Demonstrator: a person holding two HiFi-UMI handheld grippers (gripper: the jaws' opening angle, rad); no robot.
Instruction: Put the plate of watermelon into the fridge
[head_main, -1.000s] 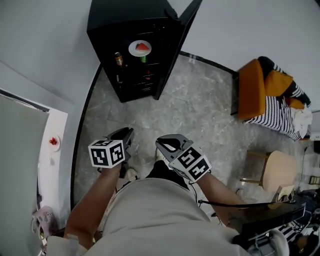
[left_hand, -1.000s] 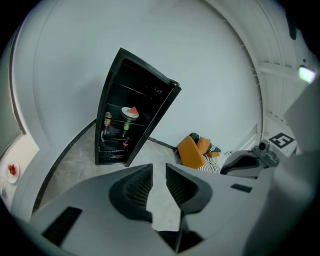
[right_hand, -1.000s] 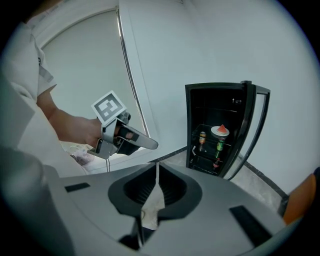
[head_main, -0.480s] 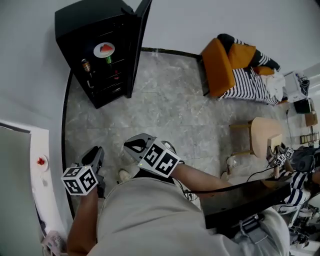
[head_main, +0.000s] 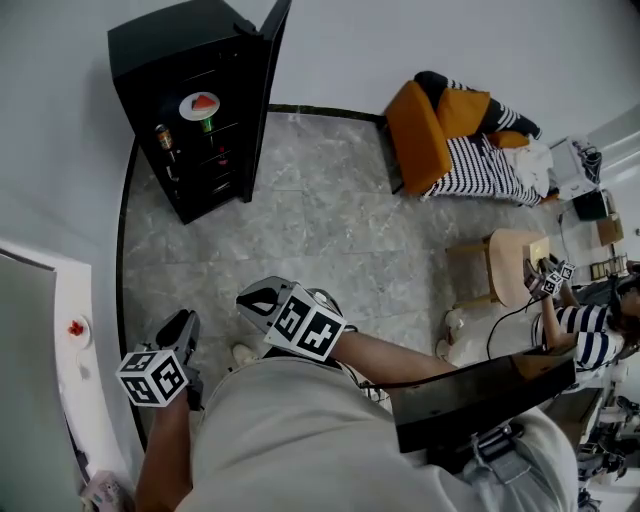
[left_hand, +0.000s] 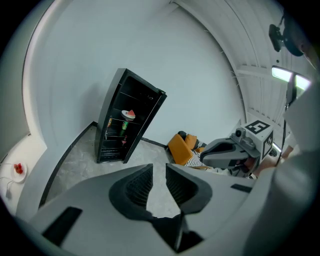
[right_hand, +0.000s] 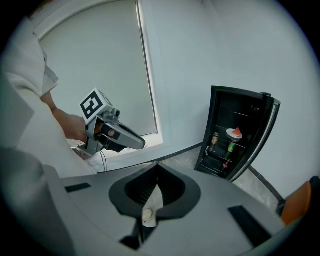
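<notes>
No words or numbers can be read anywhere. The white cube (head_main: 153, 377) on the left hand-held gripper (head_main: 181, 326) and the white cube (head_main: 310, 325) on the right hand-held gripper (head_main: 257, 298) show only black square patterns, not letters. The small bottles (head_main: 163, 137) in the tall black fridge (head_main: 150, 60) have labels too small to read.

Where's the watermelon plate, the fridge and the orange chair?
watermelon plate (head_main: 187, 108), head view, its white rim
fridge (head_main: 168, 38), head view, its black top
orange chair (head_main: 411, 132), head view, its orange side
</notes>
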